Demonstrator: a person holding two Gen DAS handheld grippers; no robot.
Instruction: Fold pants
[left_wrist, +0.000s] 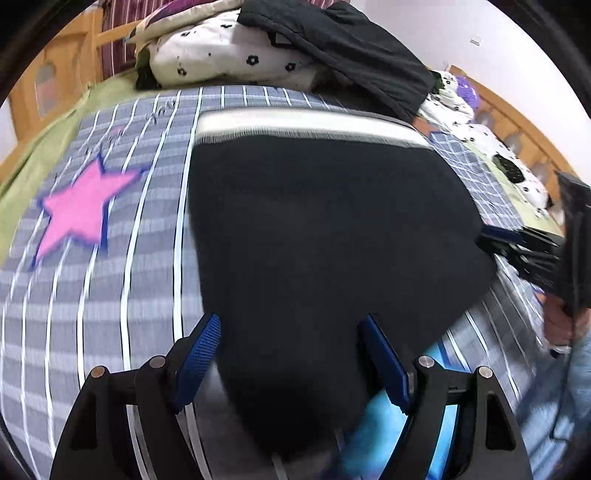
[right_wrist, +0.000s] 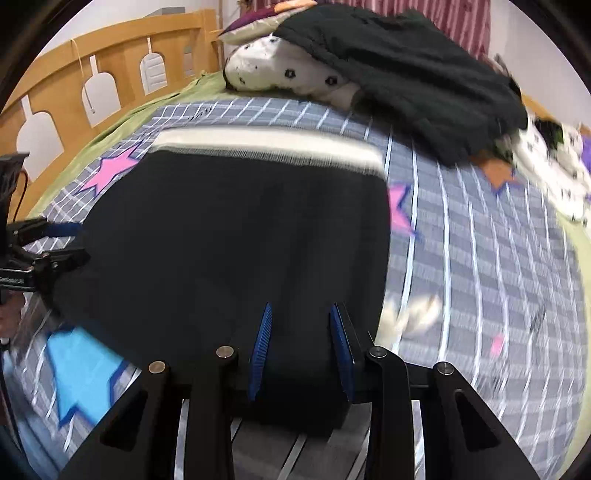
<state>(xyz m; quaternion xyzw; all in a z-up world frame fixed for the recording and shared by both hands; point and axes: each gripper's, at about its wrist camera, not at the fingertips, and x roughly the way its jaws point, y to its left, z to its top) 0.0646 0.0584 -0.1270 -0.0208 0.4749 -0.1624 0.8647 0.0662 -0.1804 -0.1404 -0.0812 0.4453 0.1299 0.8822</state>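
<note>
The pants (left_wrist: 325, 229) lie on the bed (left_wrist: 110, 295) (checked cover), spread ahead of both tools. Left tool (left_wrist: 291, 354) gapes wide above their near edge; right tool (right_wrist: 301, 350) half-closed, pads (right_wrist: 341, 354) flanking cloth, grip unclear.

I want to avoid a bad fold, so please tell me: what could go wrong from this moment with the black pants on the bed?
1. The left gripper stands open over the black pants, so that side may not be lifted.
2. The right gripper has narrow jaws with cloth between them; whether the pads press is unclear, and it may slip.
3. Both views are blurred by motion, so the white waistband could shift on the plaid bedsheet.
</note>
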